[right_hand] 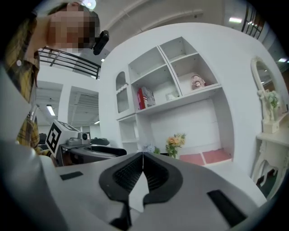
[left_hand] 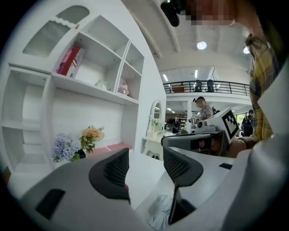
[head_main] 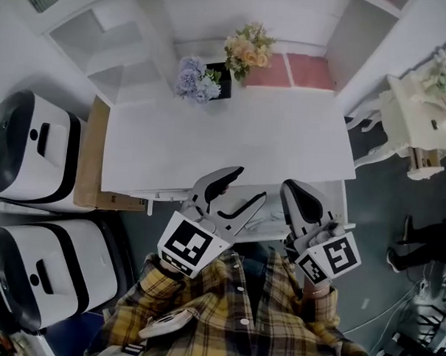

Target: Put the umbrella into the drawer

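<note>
White counter (head_main: 232, 141), flowers (head_main: 247, 49) at 12 o'clock; drawer (head_main: 336, 201) open at its 6 o'clock edge, a pale bundle — seemingly the umbrella (head_main: 252, 215) — lying inside. Left gripper (head_main: 250, 182) released, empty; right gripper (head_main: 289, 190) clenched on nothing. Keep fabric below the rim, then push the front squarely.

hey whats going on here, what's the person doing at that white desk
A person in a plaid shirt is at a white desk, holding a gripper in each hand above its front edge. The left gripper is open with nothing between its jaws; the right gripper is shut and empty. A pale crumpled thing lies below the left gripper; whether it is the umbrella I cannot tell.
</note>
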`<action>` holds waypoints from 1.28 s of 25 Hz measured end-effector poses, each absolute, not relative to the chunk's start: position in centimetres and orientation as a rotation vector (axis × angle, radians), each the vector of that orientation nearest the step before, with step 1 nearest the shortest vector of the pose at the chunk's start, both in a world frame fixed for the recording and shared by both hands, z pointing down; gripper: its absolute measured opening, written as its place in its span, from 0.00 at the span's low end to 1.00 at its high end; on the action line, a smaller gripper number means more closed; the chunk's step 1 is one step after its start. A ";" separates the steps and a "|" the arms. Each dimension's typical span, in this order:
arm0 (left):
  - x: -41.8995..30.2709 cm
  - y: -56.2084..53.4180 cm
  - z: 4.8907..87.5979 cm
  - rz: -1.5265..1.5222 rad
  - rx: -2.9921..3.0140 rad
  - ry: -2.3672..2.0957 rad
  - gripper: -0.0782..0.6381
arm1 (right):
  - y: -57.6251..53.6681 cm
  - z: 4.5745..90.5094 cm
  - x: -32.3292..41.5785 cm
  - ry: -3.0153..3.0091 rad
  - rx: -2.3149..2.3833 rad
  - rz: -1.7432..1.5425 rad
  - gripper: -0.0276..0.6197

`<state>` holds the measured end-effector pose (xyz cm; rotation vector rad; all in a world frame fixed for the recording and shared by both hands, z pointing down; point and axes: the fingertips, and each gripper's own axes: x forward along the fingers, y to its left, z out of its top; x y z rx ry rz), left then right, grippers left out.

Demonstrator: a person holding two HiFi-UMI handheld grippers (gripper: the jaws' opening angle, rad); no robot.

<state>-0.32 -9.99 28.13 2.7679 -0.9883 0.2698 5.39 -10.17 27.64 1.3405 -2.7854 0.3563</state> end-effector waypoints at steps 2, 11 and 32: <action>-0.9 -9.7 27.7 0.258 2.757 -1.022 0.44 | -10.0 26.7 4.5 -2.820 1.287 0.325 0.07; -2.3 -8.8 26.0 0.167 2.755 -1.114 0.23 | -9.4 25.5 2.0 -2.895 1.170 0.280 0.07; 0.8 -8.6 27.5 0.243 2.779 -0.958 0.14 | -9.9 27.0 4.5 -2.850 1.209 0.393 0.07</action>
